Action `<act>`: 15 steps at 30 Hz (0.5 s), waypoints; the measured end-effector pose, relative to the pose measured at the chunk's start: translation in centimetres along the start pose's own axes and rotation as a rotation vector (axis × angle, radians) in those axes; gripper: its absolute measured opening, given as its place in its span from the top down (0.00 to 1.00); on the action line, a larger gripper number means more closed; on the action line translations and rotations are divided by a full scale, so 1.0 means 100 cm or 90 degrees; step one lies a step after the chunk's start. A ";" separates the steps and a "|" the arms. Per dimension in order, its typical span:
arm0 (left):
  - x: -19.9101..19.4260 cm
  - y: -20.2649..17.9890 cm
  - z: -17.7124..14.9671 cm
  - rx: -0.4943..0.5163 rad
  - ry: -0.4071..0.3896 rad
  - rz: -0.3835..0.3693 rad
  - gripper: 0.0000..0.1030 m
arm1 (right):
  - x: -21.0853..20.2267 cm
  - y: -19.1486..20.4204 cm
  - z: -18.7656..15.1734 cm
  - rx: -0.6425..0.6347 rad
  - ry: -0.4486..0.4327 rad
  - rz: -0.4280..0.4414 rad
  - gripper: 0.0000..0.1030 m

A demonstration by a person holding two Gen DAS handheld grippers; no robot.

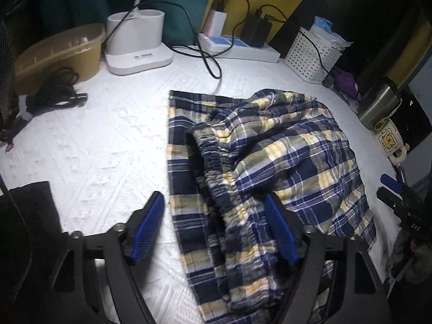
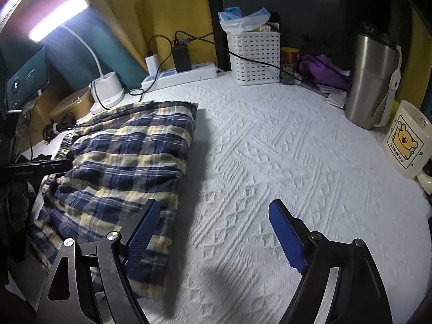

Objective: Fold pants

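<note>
Dim, fisheye-bent views, desk lamp (image 2: 58,17) glare, hard shadows, perhaps slight edge blur.

Crinkled plaid cotton-like cloth makes up the pants (image 1: 283,145), their gathered waistband puckered and matt. Beneath lies a white quilted cover (image 2: 283,148), its surface raised in embossed diamonds. The tongs' ribbed blue pads (image 1: 148,226) look like rubbery plastic on matt black arms. A brushed-steel tumbler (image 2: 370,78) shines dully beside a glossy ceramic mug (image 2: 405,143) and a perforated white plastic basket (image 2: 253,56).
</note>
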State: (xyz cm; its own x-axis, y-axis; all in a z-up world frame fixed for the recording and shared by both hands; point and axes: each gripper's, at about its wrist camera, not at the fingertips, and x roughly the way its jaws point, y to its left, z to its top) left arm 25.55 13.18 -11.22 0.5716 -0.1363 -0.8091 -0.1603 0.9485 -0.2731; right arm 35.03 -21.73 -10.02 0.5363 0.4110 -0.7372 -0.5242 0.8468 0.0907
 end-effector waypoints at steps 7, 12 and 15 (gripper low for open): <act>0.010 -0.021 0.003 0.029 0.022 -0.049 0.09 | 0.016 -0.006 0.009 0.005 0.007 -0.001 0.18; 0.014 -0.033 0.005 0.061 0.018 -0.028 0.10 | 0.027 -0.010 0.019 0.019 0.006 0.019 0.18; 0.014 -0.031 0.007 0.059 0.004 -0.025 0.18 | 0.033 -0.010 0.025 0.022 0.007 0.032 0.18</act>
State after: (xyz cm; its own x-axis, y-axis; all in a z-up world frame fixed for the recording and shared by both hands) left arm 27.45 10.22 -11.15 0.5707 -0.1755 -0.8022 -0.0623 0.9648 -0.2554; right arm 38.94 -20.36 -10.89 0.5023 0.4504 -0.7381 -0.5272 0.8361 0.1514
